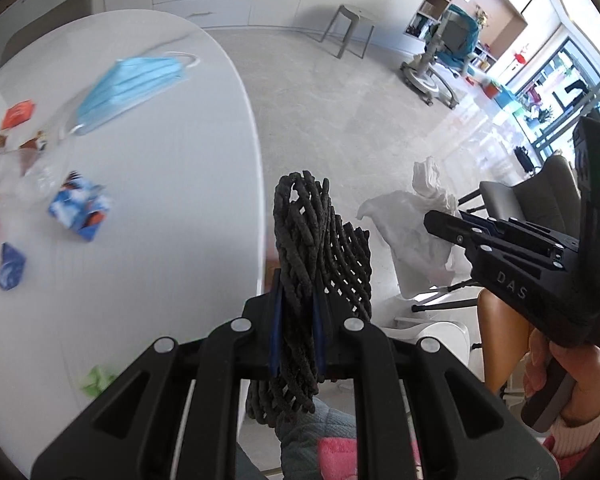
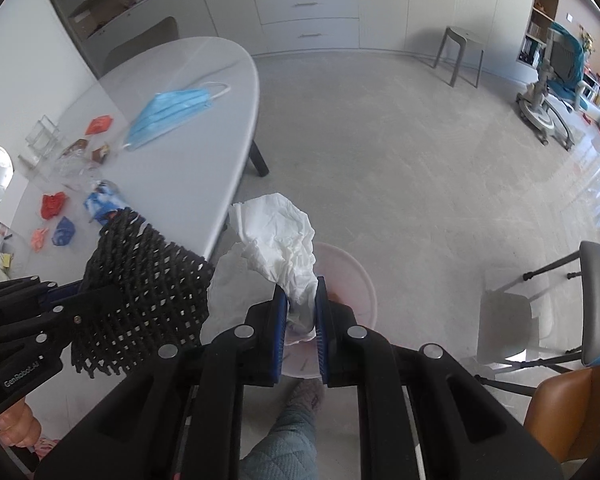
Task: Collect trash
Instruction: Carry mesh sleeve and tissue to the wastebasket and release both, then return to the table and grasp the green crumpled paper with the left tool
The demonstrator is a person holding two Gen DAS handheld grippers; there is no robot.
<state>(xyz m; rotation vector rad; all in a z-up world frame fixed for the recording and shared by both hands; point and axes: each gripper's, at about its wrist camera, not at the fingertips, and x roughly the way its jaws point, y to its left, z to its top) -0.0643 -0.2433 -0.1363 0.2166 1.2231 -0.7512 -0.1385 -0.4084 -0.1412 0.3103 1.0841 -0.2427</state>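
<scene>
Left wrist view: left gripper (image 1: pixel 296 332) clamped on a black foam mesh sleeve (image 1: pixel 316 248), blue pads pinching its open, ropey lattice, the limp tube standing up past the fingertips. Just left of the jaws, the curved edge of the white table (image 1: pixel 204 184), smooth and glossy; ahead and to the right, wide open grey floor (image 1: pixel 340 100). On the tabletop well left of the jaws: a pleated blue face mask (image 1: pixel 134 88), crumpled blue and red wrappers (image 1: pixel 80 212), a clear crinkled plastic piece. Off to the right, right gripper (image 1: pixel 440 220) squeezed shut on a crumpled white tissue (image 1: pixel 424 220). Right wrist view: same right gripper (image 2: pixel 302 312) gripping the soft, creased tissue (image 2: pixel 280 240) between its blue pads, right above a round pale bin (image 2: pixel 356 280) beneath the jaws. Left of those jaws, the mesh sleeve (image 2: pixel 148 280) hanging at the table edge (image 2: pixel 236 160). Beyond, bare floor; a grey stool far ahead, chairs to the right.
</scene>
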